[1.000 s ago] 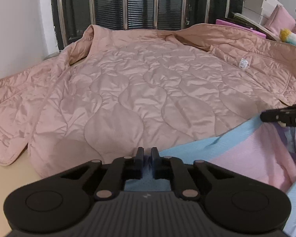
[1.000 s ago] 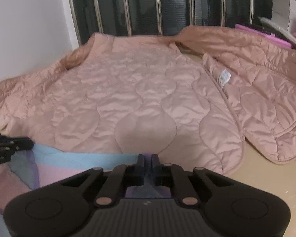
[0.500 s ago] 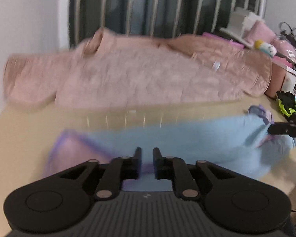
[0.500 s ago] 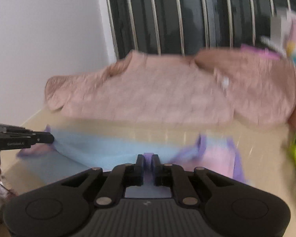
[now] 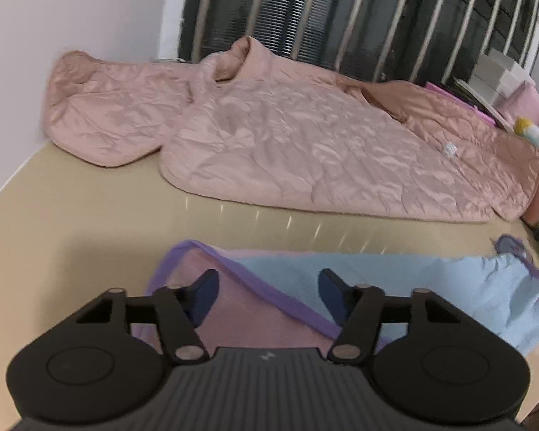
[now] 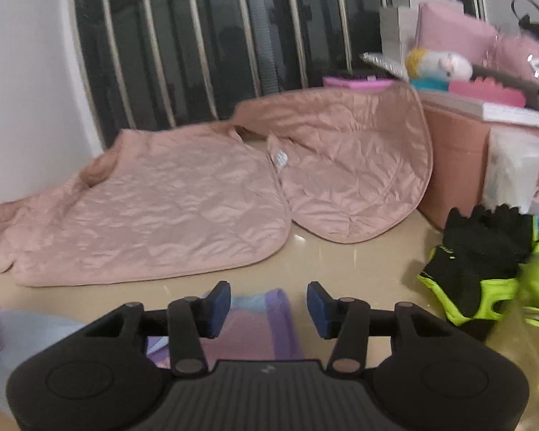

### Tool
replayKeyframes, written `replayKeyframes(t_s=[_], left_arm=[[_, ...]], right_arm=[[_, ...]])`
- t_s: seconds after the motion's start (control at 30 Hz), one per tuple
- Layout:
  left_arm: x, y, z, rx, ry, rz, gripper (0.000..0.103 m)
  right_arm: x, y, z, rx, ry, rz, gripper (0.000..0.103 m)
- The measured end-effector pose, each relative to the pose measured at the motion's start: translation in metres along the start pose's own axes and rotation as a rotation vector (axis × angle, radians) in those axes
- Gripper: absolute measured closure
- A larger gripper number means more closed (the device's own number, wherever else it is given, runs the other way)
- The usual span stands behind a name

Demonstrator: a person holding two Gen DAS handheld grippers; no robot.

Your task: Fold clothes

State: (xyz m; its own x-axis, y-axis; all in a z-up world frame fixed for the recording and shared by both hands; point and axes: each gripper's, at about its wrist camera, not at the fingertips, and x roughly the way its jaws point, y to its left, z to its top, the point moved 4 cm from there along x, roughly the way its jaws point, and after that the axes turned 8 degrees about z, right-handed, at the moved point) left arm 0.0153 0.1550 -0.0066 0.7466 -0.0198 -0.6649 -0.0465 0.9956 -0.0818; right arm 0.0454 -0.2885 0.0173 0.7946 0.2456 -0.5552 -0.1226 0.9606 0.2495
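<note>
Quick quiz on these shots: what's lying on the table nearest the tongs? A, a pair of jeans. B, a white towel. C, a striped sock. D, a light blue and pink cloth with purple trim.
D: a light blue and pink cloth with purple trim lies flat on the table right in front of the left tongs, with the pink quilted jacket farther back.
</note>
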Motion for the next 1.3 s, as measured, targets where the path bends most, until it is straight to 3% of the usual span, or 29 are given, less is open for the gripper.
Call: replayKeyframes(t_s=[0.07, 0.13, 0.2, 0.23, 0.27, 0.33, 0.47, 0.6, 0.8, 0.87, 0.93, 1.0, 1.1, 1.17, 1.23, 1.3], left_arm=[[0.004, 0.001, -0.001, 0.005, -0.031, 0.042, 0.076], [0.006, 0.003, -0.001, 0.000, -0.042, 0.067, 0.087], [0.007, 0.007, -0.001, -0.003, -0.040, 0.079, 0.092], [0.006, 0.008, -0.001, -0.001, -0.038, 0.085, 0.092], [0.006, 0.010, -0.002, 0.001, -0.037, 0.091, 0.093], [0.005, 0.015, -0.003, -0.004, -0.043, 0.101, 0.093], [0.001, 0.018, -0.005, -0.012, -0.055, 0.115, 0.093], [-0.002, 0.023, -0.007, -0.028, -0.060, 0.123, 0.093], [-0.005, 0.030, -0.009, -0.036, -0.066, 0.154, 0.093], [-0.005, 0.029, -0.008, -0.025, -0.064, 0.159, 0.092], [-0.005, 0.028, -0.007, -0.021, -0.064, 0.162, 0.092], [-0.005, 0.028, -0.007, -0.018, -0.064, 0.164, 0.091], [-0.004, 0.029, -0.006, -0.015, -0.067, 0.171, 0.091], [-0.003, 0.031, -0.005, -0.018, -0.070, 0.175, 0.090], [-0.002, 0.032, -0.004, -0.020, -0.071, 0.178, 0.090], [-0.001, 0.035, -0.004, -0.010, -0.068, 0.192, 0.090]], right_arm=[[0.022, -0.003, 0.000, 0.021, 0.063, 0.006, 0.057], [0.043, -0.005, 0.001, 0.040, 0.110, -0.016, 0.057], [0.056, -0.001, 0.002, 0.028, 0.126, -0.026, 0.057], [0.061, 0.004, 0.002, -0.009, 0.137, -0.043, 0.068], [0.064, 0.009, 0.002, -0.039, 0.144, -0.058, 0.099], [0.062, 0.014, 0.003, -0.074, 0.127, -0.084, 0.098], [0.011, 0.021, 0.003, -0.139, -0.094, -0.148, 0.098], [-0.049, 0.017, -0.027, -0.186, -0.240, -0.091, 0.098], [-0.079, 0.013, -0.089, -0.255, -0.147, -0.017, 0.094], [-0.080, 0.010, -0.097, -0.256, -0.110, -0.035, 0.075], [-0.092, 0.007, -0.091, -0.209, -0.159, -0.018, 0.065], [-0.101, 0.006, -0.079, -0.138, -0.205, 0.062, 0.064], [-0.091, 0.006, -0.061, -0.052, -0.166, 0.142, 0.064], [-0.070, 0.002, -0.051, -0.032, -0.139, 0.066, 0.064], [-0.040, -0.007, -0.043, -0.001, -0.050, -0.040, 0.064], [-0.019, -0.006, -0.044, 0.000, 0.032, -0.019, 0.070]])
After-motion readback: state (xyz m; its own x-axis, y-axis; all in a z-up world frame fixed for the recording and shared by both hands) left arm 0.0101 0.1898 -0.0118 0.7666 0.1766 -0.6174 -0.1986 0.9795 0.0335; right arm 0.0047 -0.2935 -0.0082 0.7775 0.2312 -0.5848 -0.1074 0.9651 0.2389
